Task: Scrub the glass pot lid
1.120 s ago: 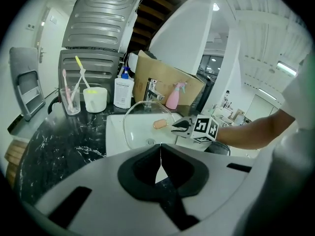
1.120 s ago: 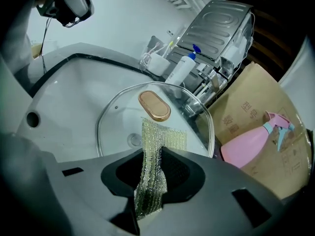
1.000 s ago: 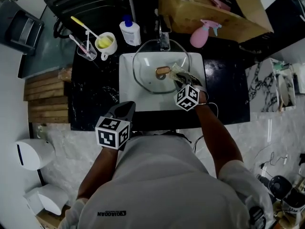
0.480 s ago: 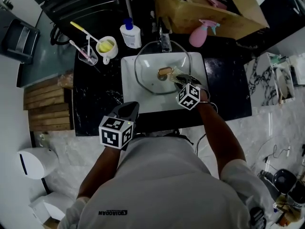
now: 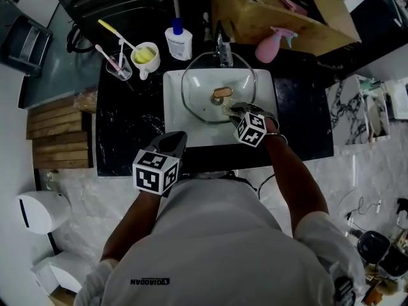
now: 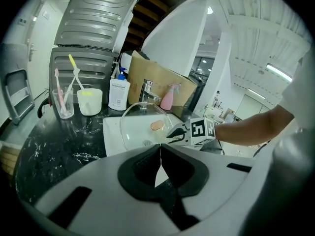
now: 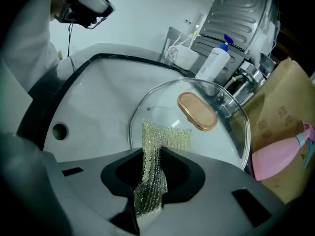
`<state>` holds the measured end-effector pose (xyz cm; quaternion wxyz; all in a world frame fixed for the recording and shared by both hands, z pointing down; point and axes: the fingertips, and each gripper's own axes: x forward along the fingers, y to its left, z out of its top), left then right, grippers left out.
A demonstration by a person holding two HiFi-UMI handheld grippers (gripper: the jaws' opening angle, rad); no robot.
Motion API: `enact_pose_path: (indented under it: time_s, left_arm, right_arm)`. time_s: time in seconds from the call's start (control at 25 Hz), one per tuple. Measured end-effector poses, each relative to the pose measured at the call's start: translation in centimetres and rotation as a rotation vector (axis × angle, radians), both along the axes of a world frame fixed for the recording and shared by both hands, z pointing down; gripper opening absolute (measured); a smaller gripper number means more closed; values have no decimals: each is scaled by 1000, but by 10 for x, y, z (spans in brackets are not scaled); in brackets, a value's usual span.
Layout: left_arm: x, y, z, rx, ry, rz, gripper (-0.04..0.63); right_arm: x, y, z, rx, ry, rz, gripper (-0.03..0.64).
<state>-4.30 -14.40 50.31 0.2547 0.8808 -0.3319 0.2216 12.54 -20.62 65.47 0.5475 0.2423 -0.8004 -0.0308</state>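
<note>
**Counts.** One glass pot lid [image 5: 203, 101], carrying one oval copper-coloured handle [image 5: 221, 93]. One white basin [image 5: 175, 125], set into one black marbled desk [image 5: 124, 129], with one tap [image 5: 224, 48] at its far edge. Two hand-held grippers and one mesh scrubbing cloth [image 7: 153, 146]. Along the back of the desk stand:
- one white pump bottle [image 5: 179, 41]
- one pink spray bottle [image 5: 273, 45]
- one mug [image 5: 144, 56]
- one clear tumbler [image 5: 118, 67]

Three toothbrushes can be made out: one yellow in the mug, and two in the tumbler. One cardboard box [image 5: 280, 11] stands behind the desk.

**Lid.** It sits in the basin, tilted. Its far rim is raised beside the tap, its near rim is low in the bowl, and its handle side faces up and toward the person. The lid is nearly round. The long axis of the handle runs roughly left to right across the basin in the head view.

**Right hand-held gripper** [image 5: 237, 111]. It is over the near right part of the lid. The jaws are clamped on the scrubbing cloth, whose free end lies against the glass just beside the handle.

**Left hand-held gripper** [image 5: 172, 142]. It is at the near edge of the desk, by the basin's front left corner and apart from the lid. The jaws are pressed together with nothing between them.
</note>
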Motion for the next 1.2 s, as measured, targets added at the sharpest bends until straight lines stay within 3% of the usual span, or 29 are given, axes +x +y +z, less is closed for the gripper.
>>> enact_pose_path:
  time_s: [0.76,1.2]
  left_arm:
    - [-9,0,3,-4,5,-86,15]
    - [-13,3,4,-9,12,-140,15]
  right_arm:
    - [-33,19,22,-91,85,-288,115]
    - [-44,47,37,-284,97,-430,115]
